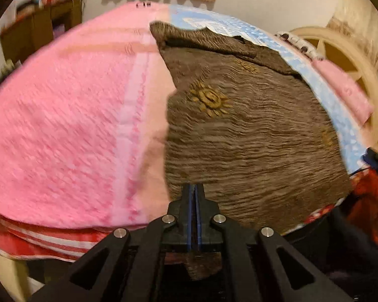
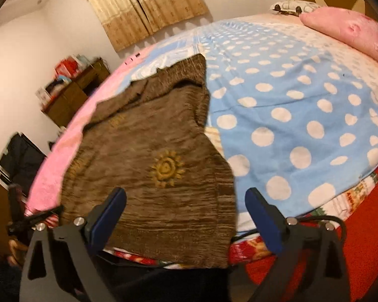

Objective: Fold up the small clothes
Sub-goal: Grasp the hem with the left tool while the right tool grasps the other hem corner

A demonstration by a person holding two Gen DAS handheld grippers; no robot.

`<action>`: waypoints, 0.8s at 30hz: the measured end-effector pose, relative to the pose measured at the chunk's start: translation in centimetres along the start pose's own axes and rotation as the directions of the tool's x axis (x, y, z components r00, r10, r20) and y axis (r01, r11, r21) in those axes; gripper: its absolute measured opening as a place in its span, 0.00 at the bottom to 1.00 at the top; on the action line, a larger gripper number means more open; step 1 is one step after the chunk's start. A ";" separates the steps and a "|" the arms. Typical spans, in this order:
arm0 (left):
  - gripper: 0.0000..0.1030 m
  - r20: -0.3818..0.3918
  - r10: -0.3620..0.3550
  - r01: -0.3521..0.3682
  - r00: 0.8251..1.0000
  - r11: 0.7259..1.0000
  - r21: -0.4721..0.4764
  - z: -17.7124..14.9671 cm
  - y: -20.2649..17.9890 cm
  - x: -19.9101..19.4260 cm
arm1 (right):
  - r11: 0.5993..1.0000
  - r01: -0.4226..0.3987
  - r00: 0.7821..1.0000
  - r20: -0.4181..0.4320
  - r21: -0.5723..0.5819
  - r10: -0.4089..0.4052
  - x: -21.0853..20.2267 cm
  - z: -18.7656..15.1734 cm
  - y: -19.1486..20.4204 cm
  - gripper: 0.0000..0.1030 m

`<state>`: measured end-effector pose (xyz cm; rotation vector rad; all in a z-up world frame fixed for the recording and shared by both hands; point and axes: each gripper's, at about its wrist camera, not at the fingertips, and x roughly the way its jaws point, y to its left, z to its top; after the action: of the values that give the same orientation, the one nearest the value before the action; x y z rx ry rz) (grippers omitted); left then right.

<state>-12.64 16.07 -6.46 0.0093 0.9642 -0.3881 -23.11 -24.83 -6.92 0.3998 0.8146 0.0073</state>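
Bed (image 2: 289, 115) edge: sweater (image 1: 252, 136) hem in left tool (image 1: 194, 188).

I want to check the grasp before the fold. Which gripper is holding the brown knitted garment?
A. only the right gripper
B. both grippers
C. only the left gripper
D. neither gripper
C: the left gripper is shut on the brown garment's hem, while the right gripper stands open.

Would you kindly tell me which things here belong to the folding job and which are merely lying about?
Belongs to the job:
brown sweater
left gripper, shut on its hem
right gripper, open

Lying about:
pink towel
dotted blanket
pink pillow
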 end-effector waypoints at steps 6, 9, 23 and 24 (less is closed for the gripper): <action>0.02 0.067 0.052 -0.057 0.996 0.996 0.073 0.2 -0.2 -0.2 | 0.999 -0.014 1.000 -0.025 0.045 0.015 1.0 0.0 -0.9 0.95; 0.03 0.059 0.007 -0.001 0.998 0.996 -0.089 -0.9 2.0 1.8 | 0.999 -0.022 0.999 -0.031 0.047 0.024 1.0 -0.3 -0.9 0.94; 0.74 0.211 -0.063 0.098 0.975 0.982 -0.160 -2.4 3.1 0.5 | 0.990 -0.054 0.996 -0.059 0.127 0.062 1.6 -0.7 -1.9 0.93; 1.00 0.238 -0.057 0.087 0.970 0.989 -0.117 -1.9 2.4 -0.2 | 0.990 -0.057 0.996 -0.056 0.130 0.064 1.5 -0.6 -2.0 0.93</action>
<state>-13.50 18.76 -7.76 -0.1841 0.7557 -0.3846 -22.81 -26.21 -9.08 0.5481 0.8647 0.0236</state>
